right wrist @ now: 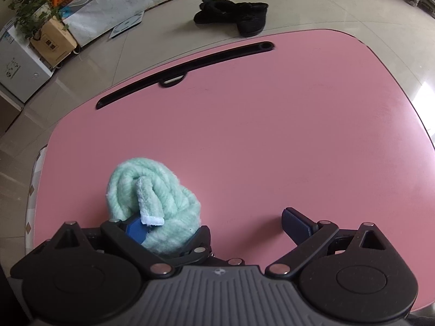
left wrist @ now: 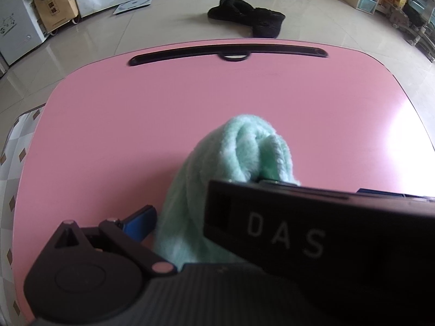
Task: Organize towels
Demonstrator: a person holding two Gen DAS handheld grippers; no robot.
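A rolled mint-green towel point(left wrist: 239, 160) point(right wrist: 152, 198) lies on the pink table point(left wrist: 136, 114) point(right wrist: 272, 135) near its front edge. My left gripper point(left wrist: 263, 201) stands wide around it. Its left blue finger point(left wrist: 141, 221) is just beside the roll, and its right finger is mostly hidden behind a black block marked DAS point(left wrist: 312, 231). My right gripper point(right wrist: 214, 222) is open. The towel rests over its left finger point(right wrist: 136, 231), with a loose white-edged end draped on it. Its right finger point(right wrist: 296, 224) stands apart over bare table.
A long black slot point(left wrist: 228, 53) point(right wrist: 185, 70) runs along the table's far edge. Black slippers point(left wrist: 244, 16) point(right wrist: 233, 16) lie on the tiled floor beyond. A cardboard box with a plant point(left wrist: 54, 8) and a white chest point(left wrist: 13, 27) stand at the far left.
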